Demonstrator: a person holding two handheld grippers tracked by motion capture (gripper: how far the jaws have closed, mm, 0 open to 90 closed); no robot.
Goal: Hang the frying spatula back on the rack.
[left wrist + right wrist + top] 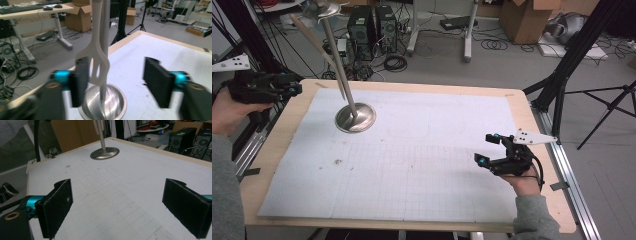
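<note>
Steel forms the round stand [355,117] seen in the high view on the table [412,150], its pole rising with a pale slotted spatula [317,42] hung beside it. Left tongs [287,89] are held off the table's left edge, right tongs [484,150] released above the mat.

Left gripper view: the tongs [117,82] are spread wide, empty, the spatula [96,60] near 1 jaw, contact unclear.

Right gripper view: the tongs [117,207] gape, empty.

Premises: a lab or technical workroom. Evidence: computer towers [372,27] with loose cables [394,62] on the floor, cardboard boxes [527,20], black tripod stands [612,105], desk with keyboard [17,9].
</note>
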